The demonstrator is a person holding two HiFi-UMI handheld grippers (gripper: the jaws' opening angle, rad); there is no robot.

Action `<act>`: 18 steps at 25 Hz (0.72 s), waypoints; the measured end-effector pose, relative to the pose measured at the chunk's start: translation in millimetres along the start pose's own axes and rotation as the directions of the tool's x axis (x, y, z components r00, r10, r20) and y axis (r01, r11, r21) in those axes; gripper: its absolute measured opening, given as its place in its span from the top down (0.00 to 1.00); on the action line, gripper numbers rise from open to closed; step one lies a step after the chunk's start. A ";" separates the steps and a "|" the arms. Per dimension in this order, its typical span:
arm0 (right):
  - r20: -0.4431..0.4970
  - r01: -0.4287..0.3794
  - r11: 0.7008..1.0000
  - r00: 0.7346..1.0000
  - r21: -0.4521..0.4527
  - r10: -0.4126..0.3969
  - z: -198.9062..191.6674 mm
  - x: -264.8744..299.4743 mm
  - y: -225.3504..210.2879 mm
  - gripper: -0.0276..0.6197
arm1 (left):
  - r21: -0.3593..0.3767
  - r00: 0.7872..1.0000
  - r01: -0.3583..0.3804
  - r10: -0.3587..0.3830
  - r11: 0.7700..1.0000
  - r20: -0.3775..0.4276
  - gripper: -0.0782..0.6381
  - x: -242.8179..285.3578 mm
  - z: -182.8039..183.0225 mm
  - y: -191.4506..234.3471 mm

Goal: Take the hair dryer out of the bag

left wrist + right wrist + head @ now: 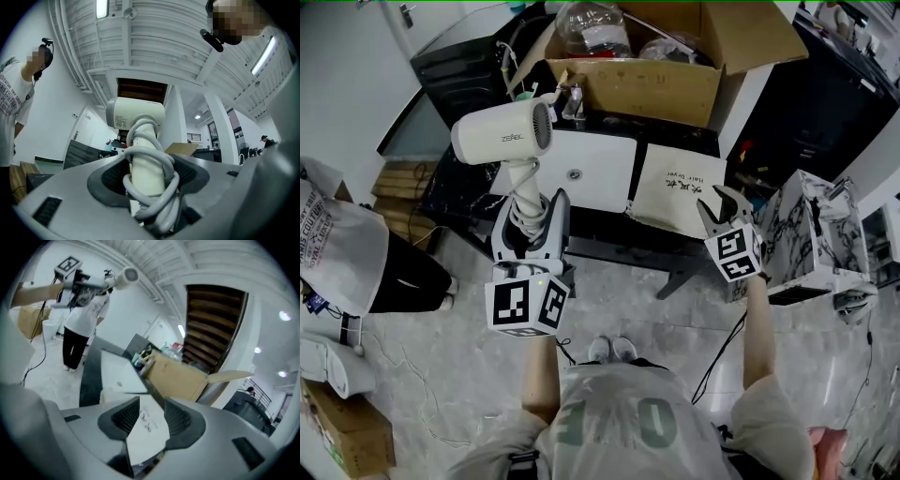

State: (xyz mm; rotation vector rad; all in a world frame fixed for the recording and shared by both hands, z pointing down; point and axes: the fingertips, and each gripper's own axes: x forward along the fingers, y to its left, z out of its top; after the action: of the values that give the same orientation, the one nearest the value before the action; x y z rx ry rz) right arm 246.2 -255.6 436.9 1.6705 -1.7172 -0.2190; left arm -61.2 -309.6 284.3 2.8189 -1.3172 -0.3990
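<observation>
The white hair dryer (pixel 502 136) stands upright in the air at the left, nozzle pointing right. My left gripper (pixel 530 214) is shut on its handle, which has the grey cord wound round it. In the left gripper view the handle and cord (pixel 147 173) fill the gap between the pads. The cream cloth bag (pixel 675 183) lies flat on the black table (pixel 609 239). My right gripper (pixel 719 204) hovers over the bag's near right corner, jaws apart. In the right gripper view the bag (pixel 150 427) shows between the pads (pixel 123 417) without being pressed.
A white panel (pixel 591 169) lies on the table beside the bag. An open cardboard box (pixel 647 84) with a clear jar stands behind. A marbled box (pixel 811 234) is at the right. A person (pixel 337 244) stands at the left, with cables on the floor.
</observation>
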 end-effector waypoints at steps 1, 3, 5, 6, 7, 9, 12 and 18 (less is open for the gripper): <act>0.075 0.046 0.998 0.996 0.044 -0.049 25.2 -9.3 -10.6 0.70 | 0.006 1.000 -0.002 0.002 1.000 0.003 0.51 -1.7 1.3 0.3; 0.232 0.098 0.983 0.964 0.155 -0.133 76.7 -30.9 -22.3 0.70 | 0.019 1.000 -0.006 0.006 1.000 0.014 0.51 -6.2 3.5 0.7; 0.359 0.110 0.956 0.910 0.273 -0.208 117.3 -51.9 -24.5 0.71 | 0.033 1.000 -0.010 0.009 0.999 0.026 0.51 -10.6 5.3 0.7; 0.408 0.112 0.934 0.877 0.338 -0.253 132.3 -61.9 -23.9 0.73 | 0.038 0.999 -0.012 0.011 0.999 0.033 0.51 -12.6 6.2 0.5; 0.447 0.106 0.908 0.843 0.406 -0.299 144.8 -71.4 -21.6 0.77 | 0.042 0.999 -0.014 0.013 0.999 0.039 0.51 -14.7 7.0 0.1; 0.505 0.061 0.859 0.787 0.508 -0.354 166.0 -85.9 -9.1 0.82 | 0.055 0.999 -0.020 0.017 0.998 0.049 0.51 -19.7 8.1 -0.7; 0.566 -0.031 0.838 0.751 0.545 -0.340 193.4 -94.8 26.3 0.86 | 0.082 0.998 -0.036 0.031 0.996 0.062 0.51 -30.6 9.3 0.2; 0.629 -0.166 0.899 0.765 0.405 -0.142 223.8 -86.9 112.5 0.88 | 0.120 0.995 -0.077 0.068 0.990 0.077 0.51 -58.2 8.8 5.4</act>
State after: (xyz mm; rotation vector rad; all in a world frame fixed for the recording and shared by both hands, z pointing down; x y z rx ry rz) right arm 15.5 -237.9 307.4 2.0642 -2.4400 -0.4784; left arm -103.1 -268.2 289.6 2.8686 -1.5042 -0.4375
